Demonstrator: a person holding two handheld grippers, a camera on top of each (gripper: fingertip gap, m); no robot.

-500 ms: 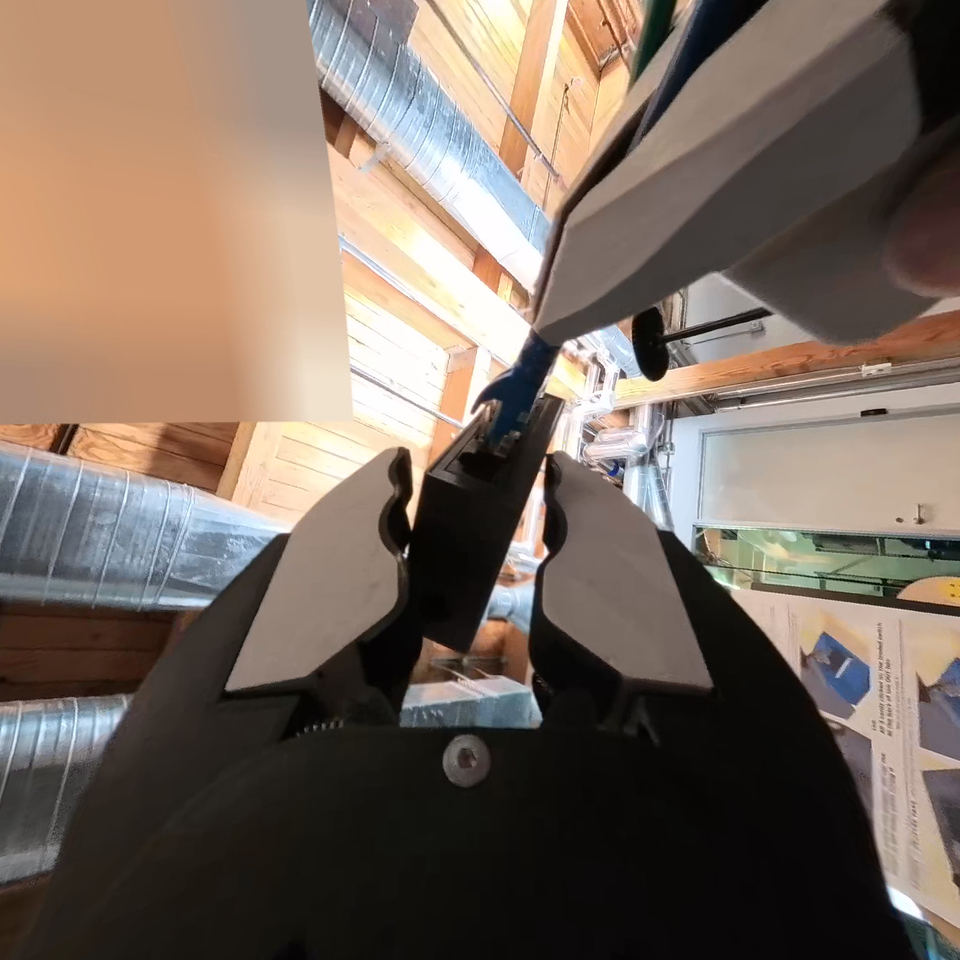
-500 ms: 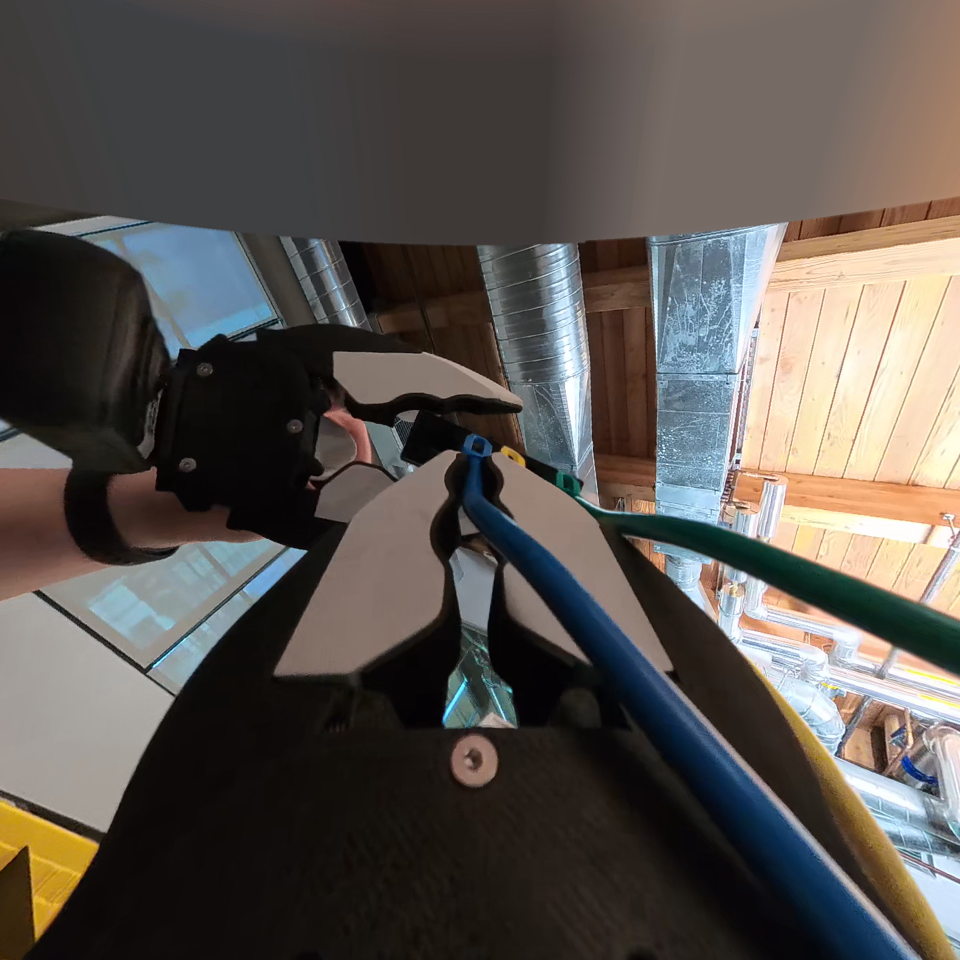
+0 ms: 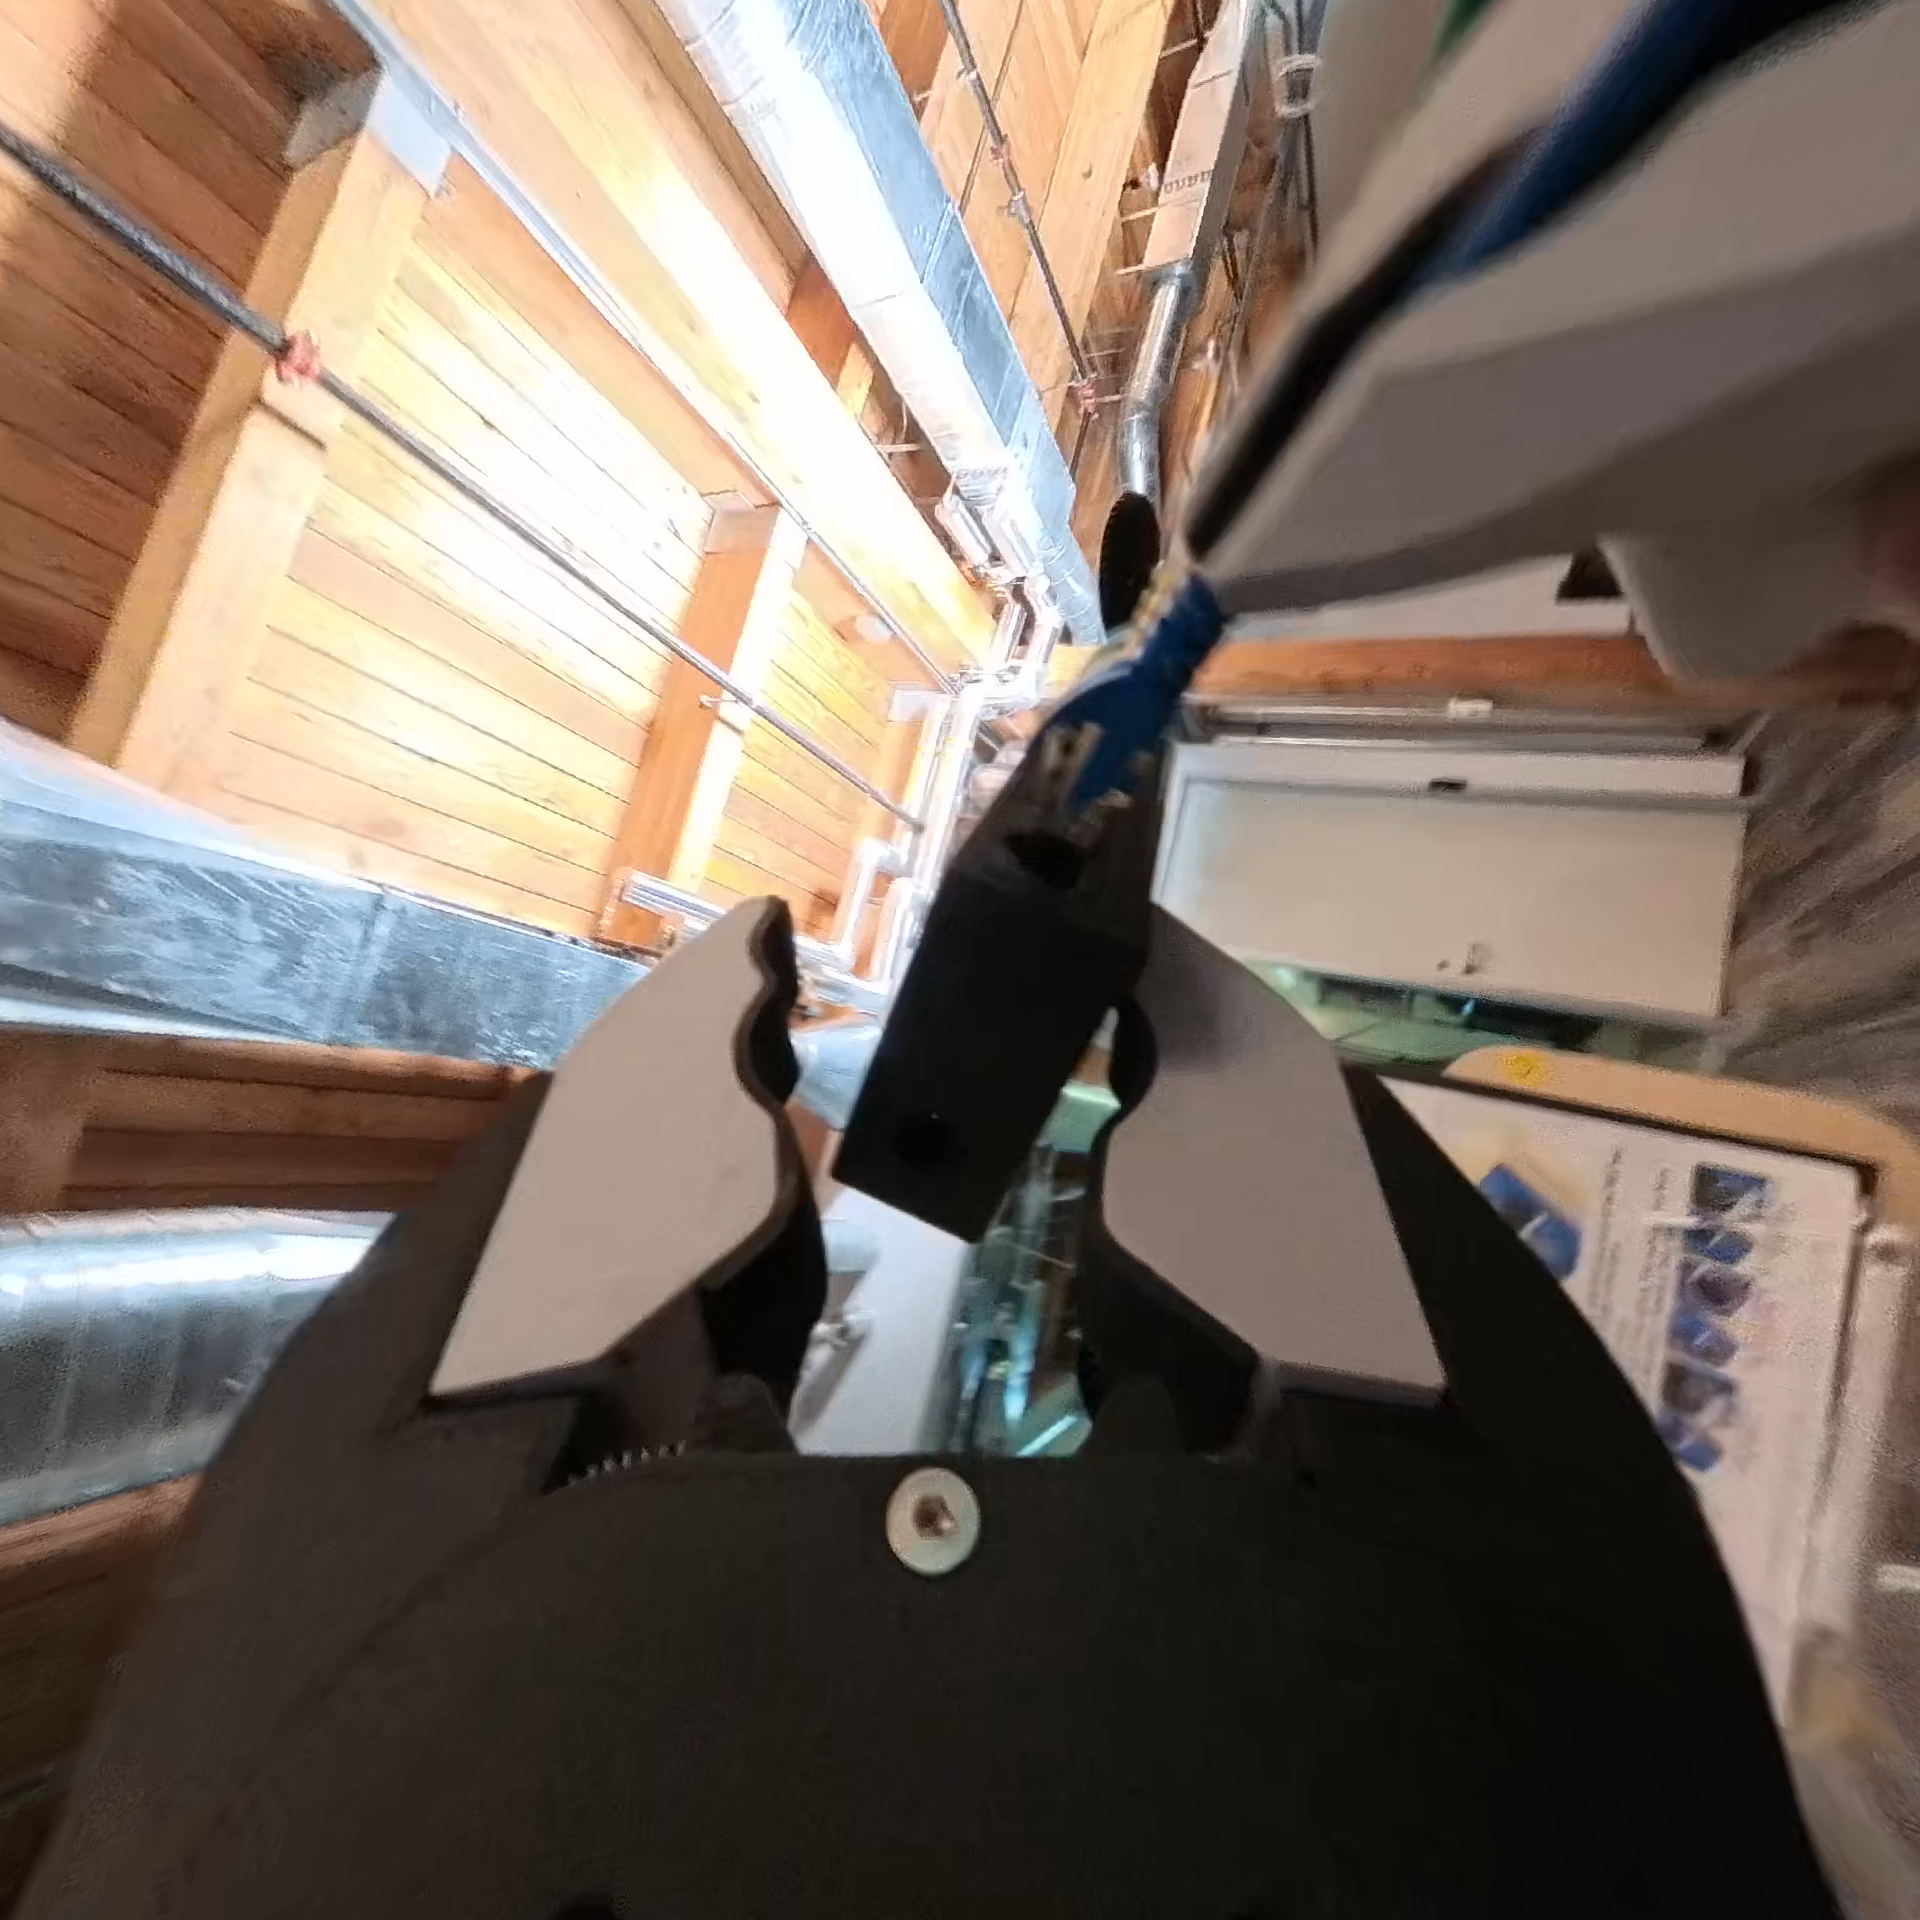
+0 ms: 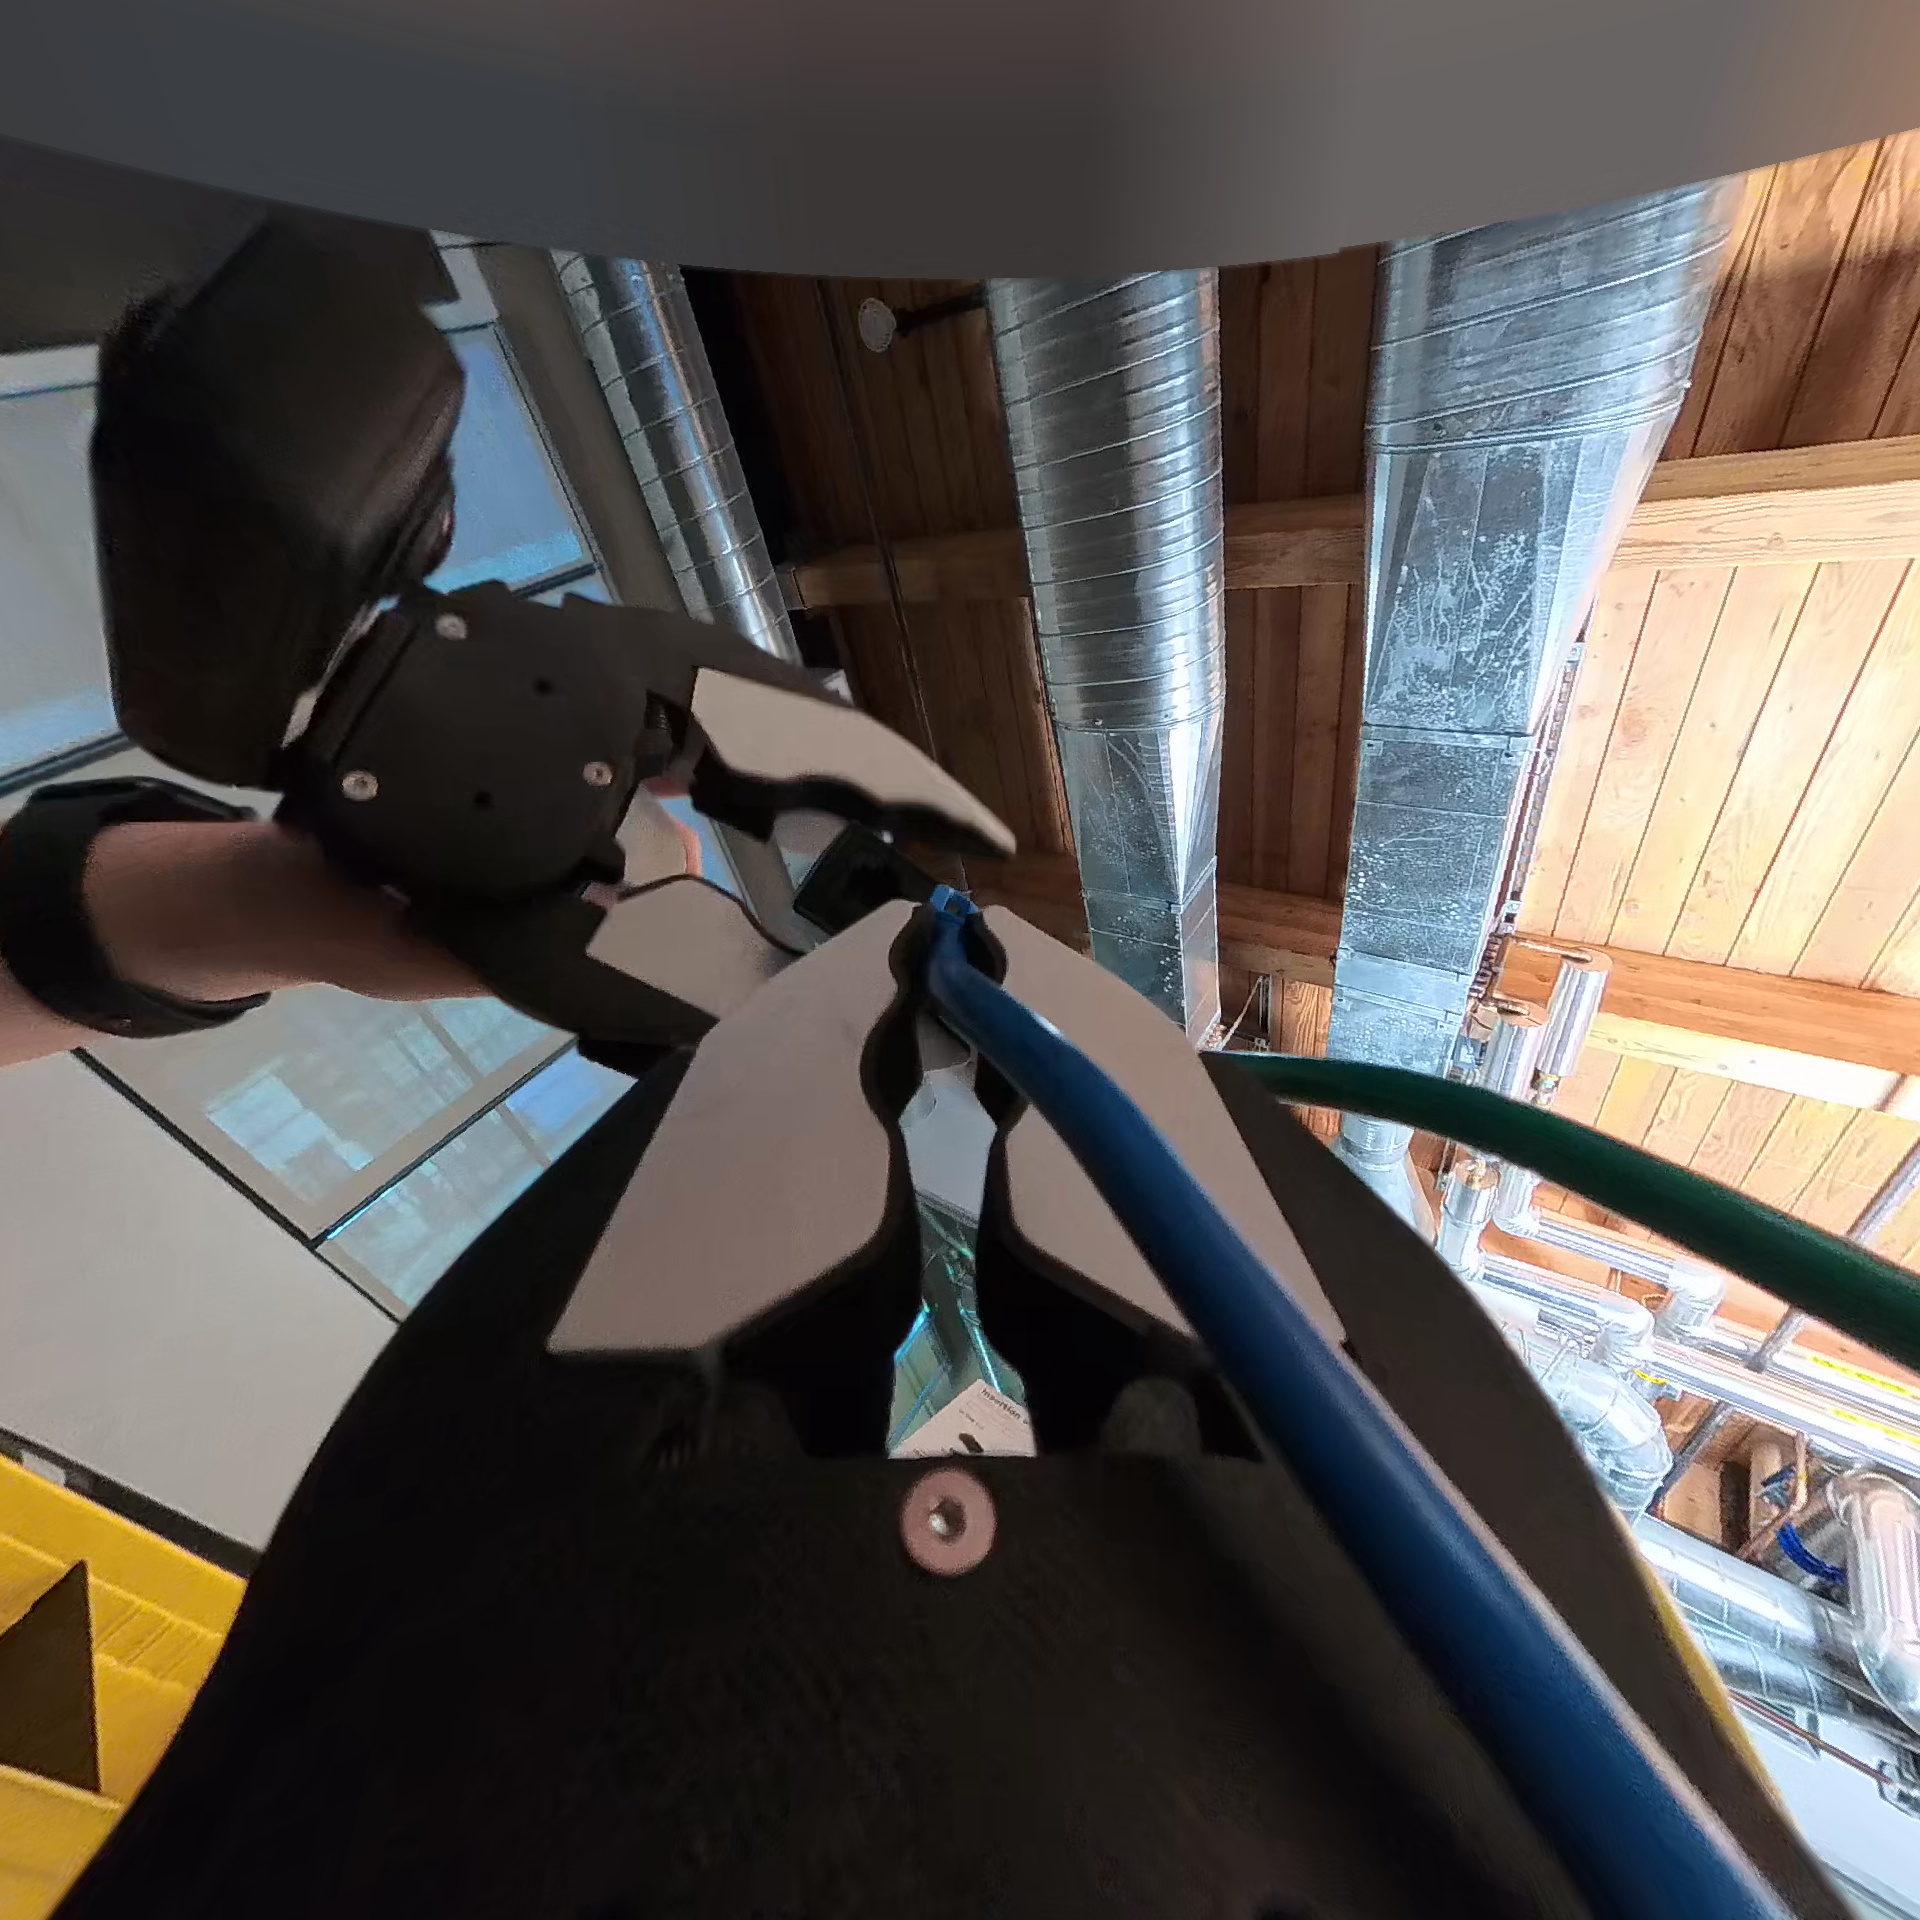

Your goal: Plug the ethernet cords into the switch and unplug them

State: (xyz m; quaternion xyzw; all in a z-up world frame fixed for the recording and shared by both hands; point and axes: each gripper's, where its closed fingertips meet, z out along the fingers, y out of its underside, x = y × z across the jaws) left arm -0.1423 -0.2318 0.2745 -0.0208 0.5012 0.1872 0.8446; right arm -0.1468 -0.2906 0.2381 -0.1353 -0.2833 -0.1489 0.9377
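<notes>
Blue cord at the switch, both grippers raised toward the ceiling

Blur softens much of the left wrist view. At its centre the left gripper (image 3: pixel 961 997) holds the black switch (image 3: pixel 987 1039) between its fingers: the right finger presses against the box's side, while the left finger (image 3: pixel 665 1122) shows a sliver of gap near its tip, so whether it touches lower down cannot be told. The switch stands tilted, its port end toward the upper right. A blue ethernet cord (image 3: pixel 1143 665) meets that end with its plug; how deeply the plug sits is hard to make out through the smear. The right gripper (image 3: pixel 1558 343) fills the upper right corner, cut off by the frame edge.

In the right wrist view the right gripper (image 4: pixel 940 925) has its jaws drawn narrow around the blue ethernet cord (image 4: pixel 1195 1174), pinching it just behind the plug at the fingertips. The cord runs down to the lower right and leaves the frame. A green cord (image 4: pixel 1662 1195) crosses the right side, its ends out of sight. The left gripper (image 4: pixel 810 821) reaches in from the left, a hand (image 4: pixel 208 925) behind it; only a corner of the switch (image 4: pixel 847 883) shows between its fingers. Metal ducts (image 4: pixel 1122 582) and wooden ceiling boards (image 4: pixel 1745 727) lie beyond.
</notes>
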